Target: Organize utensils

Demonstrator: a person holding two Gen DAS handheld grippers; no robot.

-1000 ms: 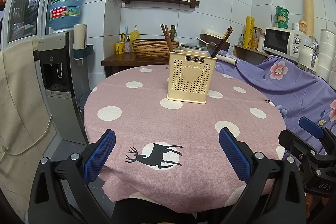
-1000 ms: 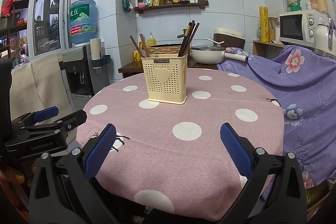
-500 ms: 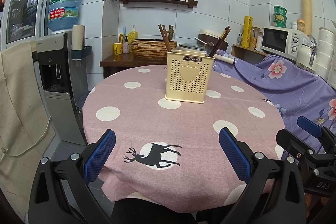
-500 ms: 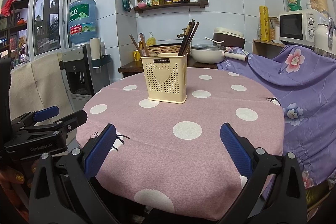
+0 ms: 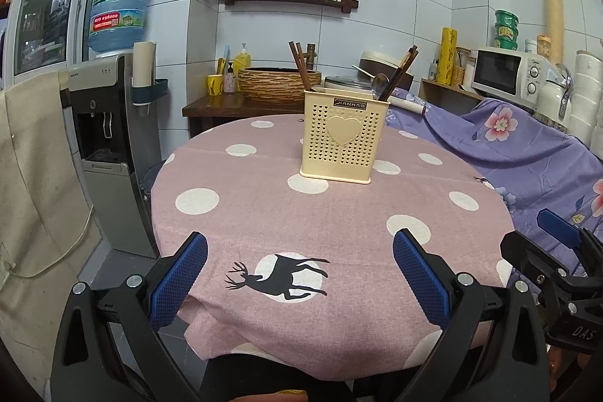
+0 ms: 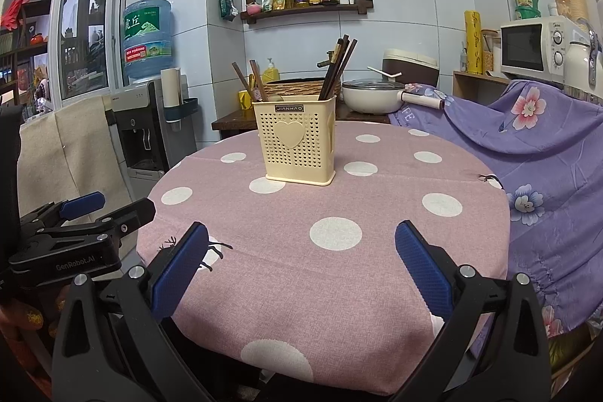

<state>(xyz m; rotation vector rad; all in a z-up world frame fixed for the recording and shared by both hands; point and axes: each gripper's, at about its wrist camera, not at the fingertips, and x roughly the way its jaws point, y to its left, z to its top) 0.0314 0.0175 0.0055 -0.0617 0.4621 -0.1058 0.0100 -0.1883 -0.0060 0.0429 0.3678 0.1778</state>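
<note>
A cream perforated utensil holder [image 5: 345, 138] [image 6: 297, 140] with a heart on its front stands upright near the middle of the round pink polka-dot table [image 5: 264, 213] [image 6: 358, 251]. Dark chopsticks [image 5: 397, 72] [image 6: 337, 66] and a metal spoon [image 5: 378, 83] stick out of its right side, and brown-handled utensils [image 5: 299, 64] [image 6: 250, 78] out of its left. My left gripper [image 5: 299, 274] hovers open over the table's near edge, empty. My right gripper [image 6: 301, 266] is open and empty too, at the same edge, well short of the holder.
A water dispenser [image 5: 109, 123] stands left of the table. A purple floral cloth [image 5: 527, 145] covers furniture on the right, with a microwave [image 5: 507, 74] behind it. A side table [image 5: 226, 106] with a woven basket [image 5: 277, 83] and a pot [image 6: 371, 95] sits behind.
Both grippers stay open. The left wrist view has shifted slightly, so the holder sits a little higher and further left in it; the right wrist view is almost unchanged.
</note>
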